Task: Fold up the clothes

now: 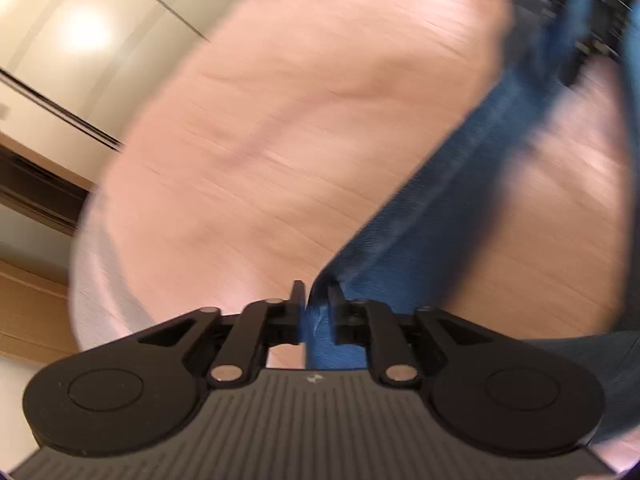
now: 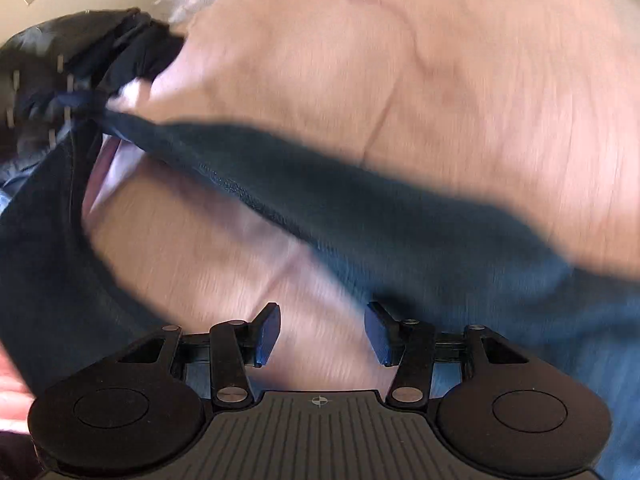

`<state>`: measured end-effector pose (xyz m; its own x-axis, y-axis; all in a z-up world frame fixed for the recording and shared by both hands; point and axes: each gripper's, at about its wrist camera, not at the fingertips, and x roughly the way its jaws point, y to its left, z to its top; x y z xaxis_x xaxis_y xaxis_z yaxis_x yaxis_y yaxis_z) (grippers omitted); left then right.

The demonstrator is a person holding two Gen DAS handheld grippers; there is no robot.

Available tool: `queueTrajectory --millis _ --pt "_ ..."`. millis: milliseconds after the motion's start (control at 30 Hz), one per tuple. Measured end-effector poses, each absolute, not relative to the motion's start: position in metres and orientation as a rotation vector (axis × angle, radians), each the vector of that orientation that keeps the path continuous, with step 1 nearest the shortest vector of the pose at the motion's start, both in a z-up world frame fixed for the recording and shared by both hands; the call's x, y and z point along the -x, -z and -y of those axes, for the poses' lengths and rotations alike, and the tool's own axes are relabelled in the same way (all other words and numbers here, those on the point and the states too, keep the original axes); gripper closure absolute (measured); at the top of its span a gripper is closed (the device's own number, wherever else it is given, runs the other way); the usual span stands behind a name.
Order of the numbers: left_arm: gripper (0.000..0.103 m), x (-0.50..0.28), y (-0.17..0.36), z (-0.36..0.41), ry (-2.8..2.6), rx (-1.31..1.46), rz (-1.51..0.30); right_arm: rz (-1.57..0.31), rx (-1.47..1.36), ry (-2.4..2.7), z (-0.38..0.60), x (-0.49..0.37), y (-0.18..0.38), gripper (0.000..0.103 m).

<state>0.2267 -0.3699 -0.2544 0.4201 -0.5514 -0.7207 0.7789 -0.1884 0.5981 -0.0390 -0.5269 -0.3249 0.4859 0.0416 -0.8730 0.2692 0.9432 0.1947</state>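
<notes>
A blue garment (image 1: 432,200) stretches from my left gripper (image 1: 318,312) up and away to the right over a pink bedcover (image 1: 260,140). The left gripper is shut on the blue cloth. In the right wrist view the same garment (image 2: 360,208) hangs as a dark band across the frame, lifted above the pink cover (image 2: 460,80). My right gripper (image 2: 322,332) is open and empty just below that band, its blue pads apart. Both views are motion-blurred.
A dark jacket-like heap (image 2: 60,72) lies at the far left of the bed in the right wrist view. Cream cabinet doors (image 1: 80,40) and a wooden floor strip (image 1: 28,312) lie left of the bed.
</notes>
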Motion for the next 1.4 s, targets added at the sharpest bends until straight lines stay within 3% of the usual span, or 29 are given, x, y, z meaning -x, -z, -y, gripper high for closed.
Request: queueTrajectory --millis 167,233,300,433,600,900,1000,1033,1067,1100,1133,1167,1200,1400 --pt "0.082 -0.284 0.246 0.427 1.109 -1.256 -0.155 -1.018 -0.316 0.244 0.545 0.018 0.314 0.052" --pt "0.071 -0.288 0.244 0.418 1.135 -1.243 -0.156 -1.020 -0.312 0.247 0.545 0.021 0.312 0.049" --pt "0.069 -0.283 0.249 0.398 1.188 -1.226 -0.182 -1.053 -0.355 0.225 0.543 0.025 0.323 0.044" --pt "0.055 -0.257 0.283 0.353 1.303 -1.305 -0.263 -1.129 -0.420 0.188 0.534 0.015 0.350 0.044" --pt "0.055 -0.301 0.321 0.352 1.236 -1.241 -0.502 -1.122 -0.401 0.143 0.533 -0.011 0.354 0.044" --pt "0.048 -0.383 0.358 0.406 1.199 -1.142 -0.738 -1.039 -0.320 0.153 0.543 -0.030 0.338 0.044" --pt "0.051 -0.394 0.365 0.407 1.211 -1.055 -0.832 -1.067 -0.292 0.136 0.555 -0.045 0.355 0.044" --pt "0.060 -0.397 0.364 0.405 1.213 -1.025 -0.850 -1.084 -0.302 0.120 0.560 -0.051 0.363 0.044" --pt "0.070 -0.399 0.360 0.402 1.218 -0.998 -0.861 -1.101 -0.314 0.103 0.565 -0.057 0.371 0.044" --pt "0.103 -0.400 0.353 0.398 1.227 -0.973 -0.863 -1.122 -0.342 0.096 0.570 -0.064 0.379 0.044" --pt "0.102 -0.402 0.346 0.394 1.236 -0.949 -0.866 -1.138 -0.363 0.100 0.575 -0.069 0.384 0.046" --pt "0.102 -0.402 0.335 0.389 1.248 -0.921 -0.855 -1.158 -0.365 0.098 0.578 -0.074 0.386 0.081" --pt "0.102 -0.402 0.321 0.384 1.263 -0.889 -0.831 -1.178 -0.365 0.095 0.580 -0.078 0.386 0.101" --pt "0.101 -0.407 0.254 0.368 1.240 -0.717 -0.623 -1.073 -0.250 0.185 0.584 -0.086 0.351 0.103"
